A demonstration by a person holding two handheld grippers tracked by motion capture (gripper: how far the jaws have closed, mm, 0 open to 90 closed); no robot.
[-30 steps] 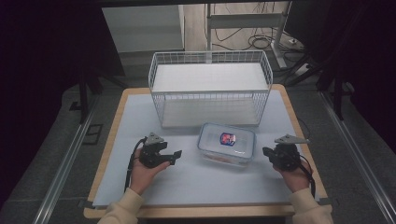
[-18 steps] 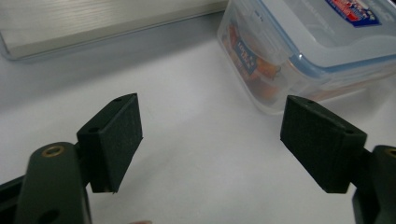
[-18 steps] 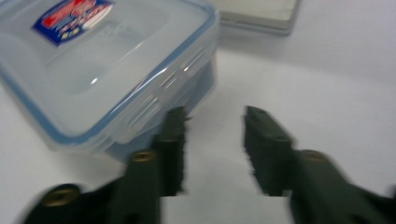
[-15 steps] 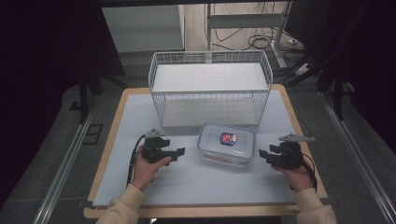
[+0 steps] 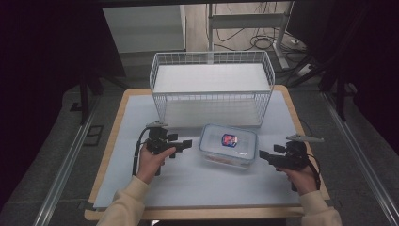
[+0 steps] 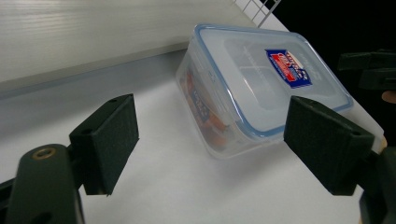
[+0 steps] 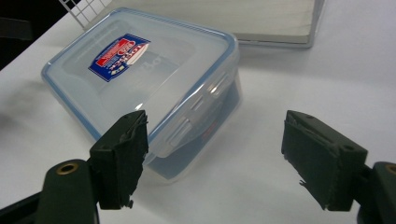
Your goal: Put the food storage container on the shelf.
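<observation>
Left gripper (image 5: pixel 187 143): jaws just spread wide, nothing between.
Right gripper (image 5: pixel 263 155): jaws just opened, empty.
Lidded container (image 5: pixel 228 145): between both, untouched; grasp likely next.

My table (image 5: pixel 113 141) sits under a pale sheet with a wooden edge showing. Grey floor (image 5: pixel 42 155) spreads left and right, metal rails (image 5: pixel 66 165) running alongside. At the far side, cables (image 5: pixel 263 42) sprawl by a white cabinet (image 5: pixel 141 28); darkness flanks everything.
</observation>
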